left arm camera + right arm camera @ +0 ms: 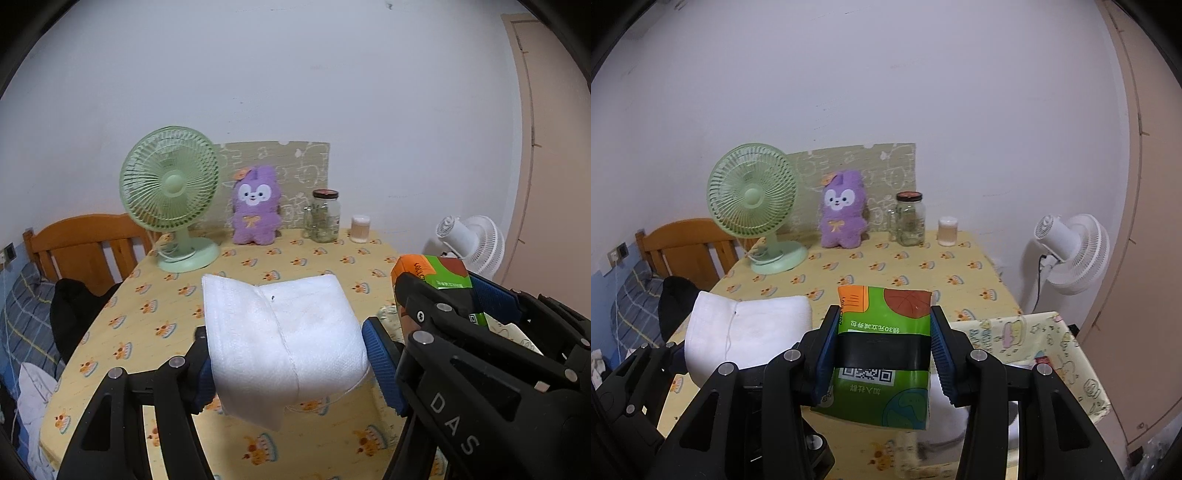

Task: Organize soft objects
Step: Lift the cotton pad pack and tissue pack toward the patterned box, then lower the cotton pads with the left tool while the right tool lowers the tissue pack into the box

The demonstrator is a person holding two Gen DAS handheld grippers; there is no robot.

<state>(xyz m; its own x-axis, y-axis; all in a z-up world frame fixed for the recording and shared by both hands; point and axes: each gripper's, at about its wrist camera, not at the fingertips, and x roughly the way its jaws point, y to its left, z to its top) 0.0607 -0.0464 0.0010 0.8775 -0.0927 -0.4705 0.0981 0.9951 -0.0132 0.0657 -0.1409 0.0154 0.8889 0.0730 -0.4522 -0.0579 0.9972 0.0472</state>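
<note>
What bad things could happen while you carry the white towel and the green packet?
The folded white towel is soft and sags below the left gripper, so it might slip or unfold. The green tissue packet in the right gripper could squash. The two grippers are close together and could bump.

A plain white wall backs the worktop in its yellow patterned cloth. A wooden chair stands left, a white floor fan right, beside a beige door.

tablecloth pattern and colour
The tablecloth is pale yellow with small repeating orange cartoon animals, clearest in the right wrist view.
</note>
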